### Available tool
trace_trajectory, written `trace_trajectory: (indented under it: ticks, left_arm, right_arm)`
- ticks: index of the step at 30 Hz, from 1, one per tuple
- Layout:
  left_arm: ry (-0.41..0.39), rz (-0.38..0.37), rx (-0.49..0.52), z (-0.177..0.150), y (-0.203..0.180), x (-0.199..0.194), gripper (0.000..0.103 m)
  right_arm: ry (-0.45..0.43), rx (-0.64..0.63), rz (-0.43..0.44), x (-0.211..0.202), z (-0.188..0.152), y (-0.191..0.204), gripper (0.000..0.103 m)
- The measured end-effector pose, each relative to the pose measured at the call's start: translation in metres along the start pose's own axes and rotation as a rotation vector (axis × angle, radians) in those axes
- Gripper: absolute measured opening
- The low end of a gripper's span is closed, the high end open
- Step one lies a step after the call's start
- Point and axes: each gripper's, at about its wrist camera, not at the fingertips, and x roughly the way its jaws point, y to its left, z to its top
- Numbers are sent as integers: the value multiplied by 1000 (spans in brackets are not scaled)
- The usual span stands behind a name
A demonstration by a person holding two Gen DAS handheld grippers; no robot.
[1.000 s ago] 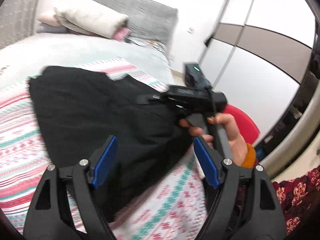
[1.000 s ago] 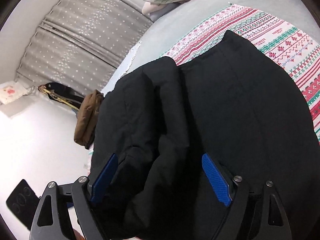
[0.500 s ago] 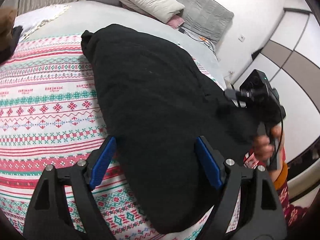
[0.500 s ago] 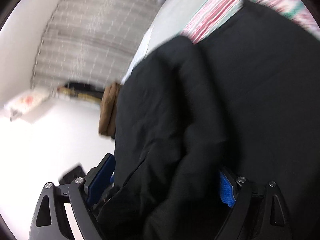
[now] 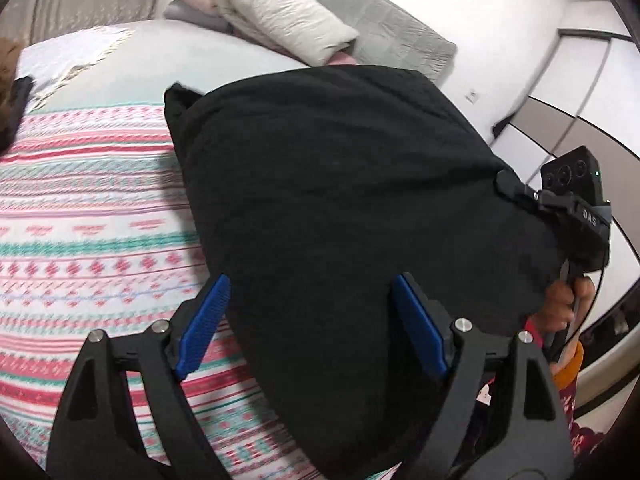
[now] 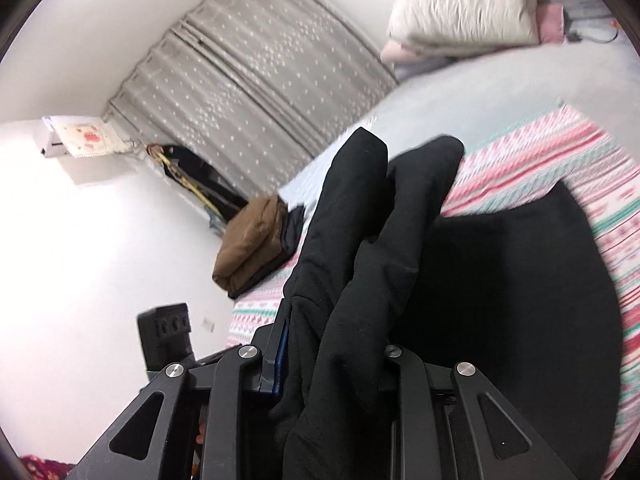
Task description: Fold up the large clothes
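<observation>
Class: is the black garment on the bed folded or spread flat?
Partly folded: the black garment has a bunched section lifted in the right gripper.

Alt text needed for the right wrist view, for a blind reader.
The right gripper is clamped on a bunched fold of the black garment, lifting it above a patterned blanket. Behind are a brown folded garment and grey curtains.

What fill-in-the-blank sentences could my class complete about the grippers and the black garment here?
1. The right gripper is ____ on a fold of the black fabric garment.
2. The left gripper has its blue pads ____.
3. The garment lies on a ____ patterned blanket.

Missing words: shut; open; striped
</observation>
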Motion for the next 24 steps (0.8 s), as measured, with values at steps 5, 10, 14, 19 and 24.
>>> trace_trajectory:
  ticks: [5,10,14,19,24]
  left_arm:
    - [15,-51,27,2,-25,29,84]
    - [29,18,111,-6,-47,61,91]
    - [22,87,202,-14,-64,76,97]
    - [-44,85,202,5,-62,47,92]
    - [-69,10,255,15,-75,49,73]
  right_arm:
    - [-70,128,-1,-49,-3,-62,25]
    - [-38,305,-23,-60,-36,-146,31]
    - [-19,392,-100,-64,-54,-191,51]
    - [-98,319,-262,-100,-43,-176,60]
    - [-185,102,-422,-109,-18,-108,60]
